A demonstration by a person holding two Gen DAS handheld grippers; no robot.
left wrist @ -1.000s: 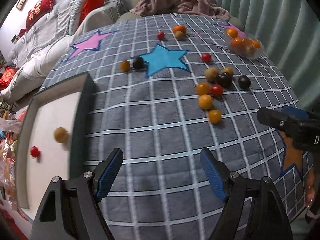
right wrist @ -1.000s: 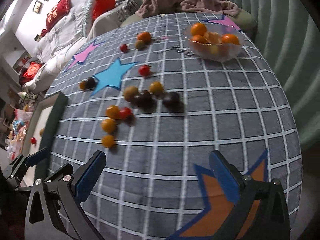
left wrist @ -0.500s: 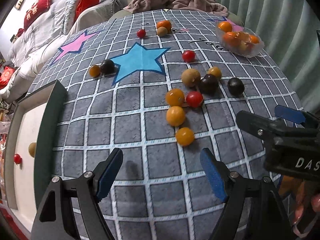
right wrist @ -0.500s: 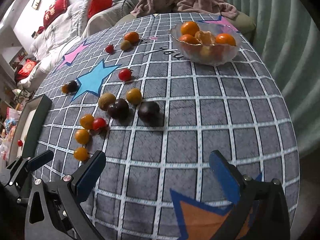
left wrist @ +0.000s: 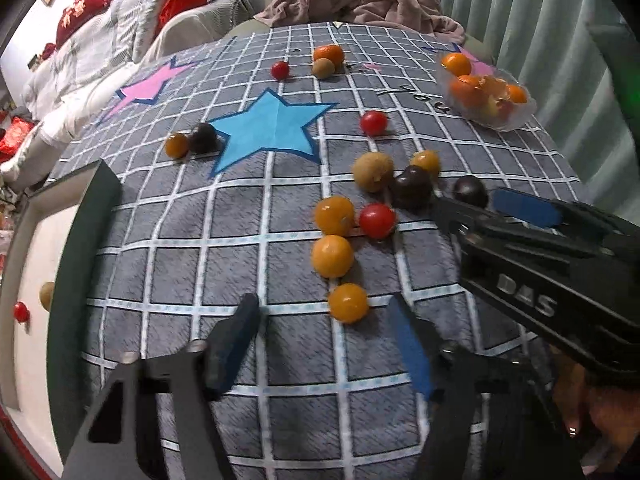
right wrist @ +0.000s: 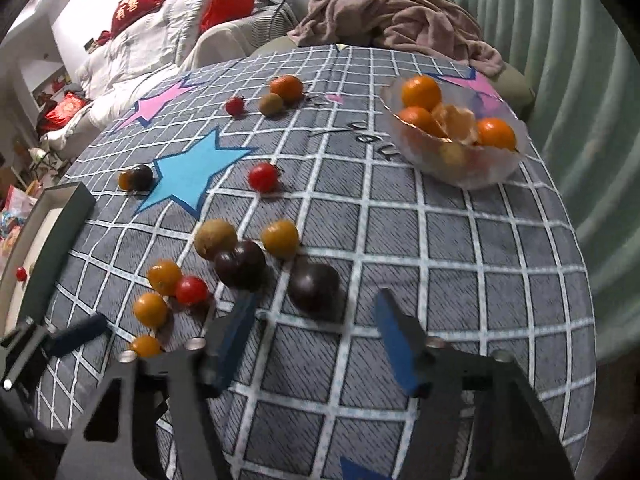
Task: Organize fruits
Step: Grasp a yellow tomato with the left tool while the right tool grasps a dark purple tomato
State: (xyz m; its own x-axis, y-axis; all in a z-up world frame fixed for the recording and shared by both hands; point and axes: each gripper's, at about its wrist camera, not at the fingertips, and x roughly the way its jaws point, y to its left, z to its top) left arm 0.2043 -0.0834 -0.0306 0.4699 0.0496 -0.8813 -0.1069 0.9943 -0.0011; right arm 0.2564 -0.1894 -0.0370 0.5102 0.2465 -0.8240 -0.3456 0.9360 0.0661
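Several small fruits lie on the checked cloth. My left gripper is open, just short of a yellow tomato; beyond it sit two orange fruits and a red tomato. My right gripper is open, its jaws just short of a dark plum; a second dark plum, a brown fruit and a yellow fruit lie behind. The right gripper also shows in the left wrist view. A glass bowl holds oranges at far right.
A white tray with a dark rim at the left holds a brown fruit and a red one. More fruits lie farther back by the blue star. A pink blanket lies on the sofa behind the table.
Both grippers have moved forward over the table toward the cluster of fruits. The left swung right, away from the tray. Both stayed open.
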